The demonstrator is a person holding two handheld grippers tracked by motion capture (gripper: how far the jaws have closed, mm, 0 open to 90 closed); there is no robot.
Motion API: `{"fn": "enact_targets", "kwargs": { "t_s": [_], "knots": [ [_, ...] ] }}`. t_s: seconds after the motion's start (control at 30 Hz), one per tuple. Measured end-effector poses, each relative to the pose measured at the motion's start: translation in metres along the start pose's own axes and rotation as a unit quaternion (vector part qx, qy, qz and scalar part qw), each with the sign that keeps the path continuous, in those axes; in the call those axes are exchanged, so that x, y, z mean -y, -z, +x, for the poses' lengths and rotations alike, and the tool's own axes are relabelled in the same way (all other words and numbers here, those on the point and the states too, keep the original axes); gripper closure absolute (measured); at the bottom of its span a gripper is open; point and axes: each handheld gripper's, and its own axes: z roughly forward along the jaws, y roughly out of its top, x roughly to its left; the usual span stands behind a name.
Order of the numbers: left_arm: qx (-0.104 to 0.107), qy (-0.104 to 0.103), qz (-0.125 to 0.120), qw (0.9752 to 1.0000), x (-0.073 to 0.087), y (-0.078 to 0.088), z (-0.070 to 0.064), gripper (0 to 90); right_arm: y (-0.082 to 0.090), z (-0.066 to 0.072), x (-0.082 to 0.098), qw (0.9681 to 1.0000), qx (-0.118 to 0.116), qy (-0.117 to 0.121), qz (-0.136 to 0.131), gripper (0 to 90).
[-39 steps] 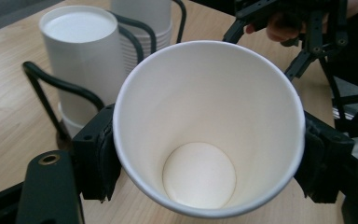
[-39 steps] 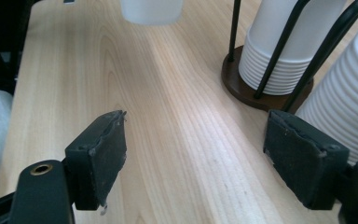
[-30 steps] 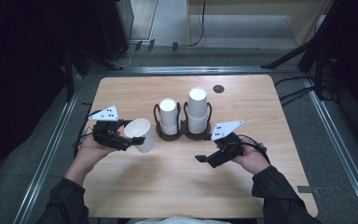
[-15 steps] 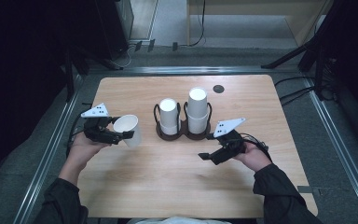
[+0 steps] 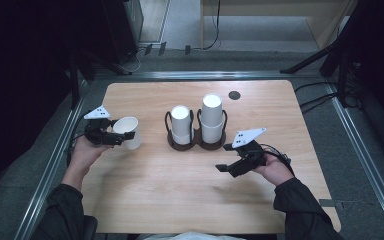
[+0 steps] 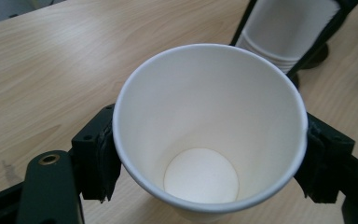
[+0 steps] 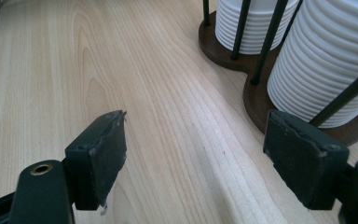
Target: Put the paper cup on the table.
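A: White paper cup (image 5: 128,131) — location?

B: Held over the left part of the wooden table (image 5: 180,190), left of the cup holder. Mouth up, leaning a little toward the rack side in the high view. Inside bare and white in the left gripper view (image 6: 205,140), round bottom visible. Contact between cup base and table: cannot tell.

A: Grip?

B: Left gripper (image 5: 111,137) clamped on the cup, one black pad pressed on each side of the wall just under the rim. Grey three-cornered plate on top, left hand (image 5: 85,152) behind, dark sleeve below.

A: Right gripper?

B: Right gripper (image 5: 226,168) low over the table, in front of the holder, near it but apart. Jaws spread wide, only bare wood grain between the pads (image 7: 98,158) in the right gripper view. Right hand (image 5: 275,167) behind it, cable trailing.

A: Surroundings?

B: Dark wooden cup holder (image 5: 196,144) mid-table, two round bays with black wire uprights. Left stack of paper cups (image 5: 181,125) shorter, right stack of paper cups (image 5: 212,117) taller, both upside down. Small black round disc (image 5: 234,95) on the table's far side, well apart from the holder. Grey floor and metal rails around the table, cables beyond the far edge.
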Motion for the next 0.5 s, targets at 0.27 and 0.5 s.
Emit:
{"fn": "enact_targets", "kwargs": {
  "t_s": [0.27, 0.5],
  "knots": [
    [-0.030, 0.011, 0.004, 0.9995, 0.003, -0.011, 0.021, 21.8, 0.004, 0.001, 0.007, 0.9999, 0.008, -0.007, 0.002, 21.4],
    [-0.037, 0.023, 0.010, 0.9990, 0.005, -0.019, 0.030, 21.2, 0.008, 0.002, 0.011, 0.9998, 0.013, -0.011, 0.001, 21.4]
  ]
}}
